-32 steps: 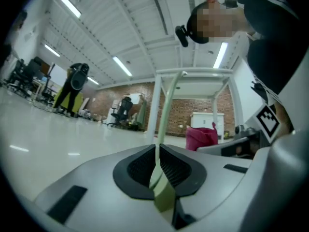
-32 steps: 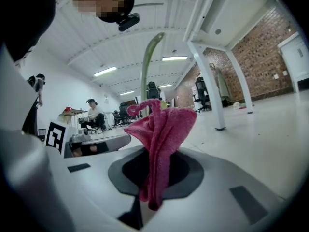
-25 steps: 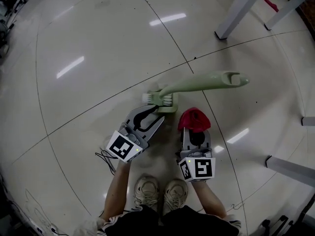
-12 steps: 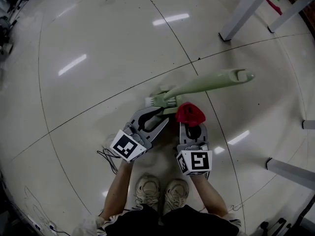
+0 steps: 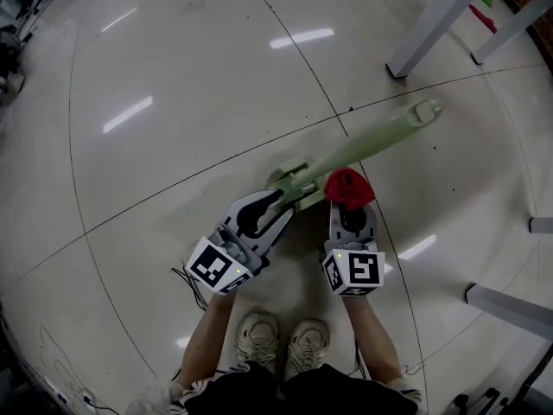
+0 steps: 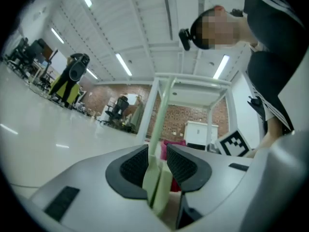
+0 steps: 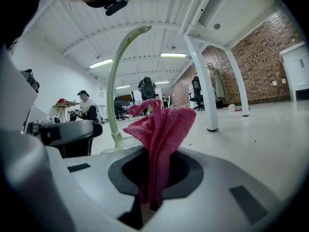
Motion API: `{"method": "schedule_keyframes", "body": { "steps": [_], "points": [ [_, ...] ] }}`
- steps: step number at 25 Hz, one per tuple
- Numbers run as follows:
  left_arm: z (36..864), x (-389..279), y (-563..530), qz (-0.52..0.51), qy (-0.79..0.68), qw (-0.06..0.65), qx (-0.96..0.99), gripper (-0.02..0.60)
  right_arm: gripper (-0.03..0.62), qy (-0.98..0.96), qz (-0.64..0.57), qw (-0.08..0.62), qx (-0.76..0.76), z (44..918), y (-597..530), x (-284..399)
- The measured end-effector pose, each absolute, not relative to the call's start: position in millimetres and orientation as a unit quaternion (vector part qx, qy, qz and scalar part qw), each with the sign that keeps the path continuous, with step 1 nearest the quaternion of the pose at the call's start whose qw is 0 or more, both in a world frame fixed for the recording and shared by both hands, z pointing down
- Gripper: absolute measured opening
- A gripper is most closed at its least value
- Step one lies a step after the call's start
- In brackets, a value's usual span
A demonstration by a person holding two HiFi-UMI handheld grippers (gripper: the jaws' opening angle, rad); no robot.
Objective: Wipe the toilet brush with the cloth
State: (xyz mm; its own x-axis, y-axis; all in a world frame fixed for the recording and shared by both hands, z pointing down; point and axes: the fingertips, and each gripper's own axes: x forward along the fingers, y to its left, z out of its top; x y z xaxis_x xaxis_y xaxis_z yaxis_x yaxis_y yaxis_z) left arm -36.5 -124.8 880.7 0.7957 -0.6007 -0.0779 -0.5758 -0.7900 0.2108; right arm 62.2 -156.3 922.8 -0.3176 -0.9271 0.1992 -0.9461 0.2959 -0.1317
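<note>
Toilet brush (image 5: 371, 137) – clamped near its head in my left tool (image 5: 281, 201) to steady the handle over the floor (image 5: 173, 102). Right tool (image 5: 349, 207) pinches the red cloth (image 5: 348, 187) w/ a bunch sticking out front – just beside the shaft, for rubbing.

Seen from above, a person in pale sneakers (image 5: 259, 335) stands on a glossy tiled floor (image 5: 173, 102) with a gripper in each hand. The left gripper (image 5: 278, 206) closes on the lower end of a pale green toilet brush (image 5: 363, 141), whose handle slants up and to the right — toward two white table legs (image 5: 428, 17). The right gripper (image 5: 350, 216) pinches a bunched red cloth (image 5: 348, 187), just beside the handle. Loose cables (image 5: 186, 277) lie on the floor near the left gripper.
</note>
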Motion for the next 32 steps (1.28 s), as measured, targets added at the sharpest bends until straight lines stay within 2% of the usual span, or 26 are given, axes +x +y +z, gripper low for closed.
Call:
{"method": "schedule_keyframes", "body": {
  "steps": [4,7,11,18,24,26,32],
  "points": [
    [891,-67,-163,-0.017,-0.363,0.05,0.93,0.1,0.031,-0.802,0.14,0.035,0.58,927,-139,59],
    [912,-63,-178,0.025,-0.33,0.055,0.942,0.1,0.031,-0.794,0.17,0.033,0.583,930,-118,51],
    [913,-49,-180,-0.005,-0.271,0.088,0.959,0.099,0.032,-0.806,0.182,0.041,0.561,934,-99,25],
    [921,-42,-183,0.023,-0.291,0.068,0.954,0.094,0.031,-0.812,0.183,0.047,0.552,939,-104,17],
    [921,-48,-174,0.015,-0.313,0.079,0.946,0.082,0.031,-0.799,0.179,0.047,0.573,940,-126,37],
    [922,-49,-167,-0.005,-0.308,0.093,0.947,0.054,0.031,-0.8,0.177,0.05,0.571,940,-138,48],
    [921,-45,-154,-0.013,-0.29,0.103,0.951,0.051,0.031,-0.796,0.151,0.062,0.583,933,-162,66]
  ]
}}
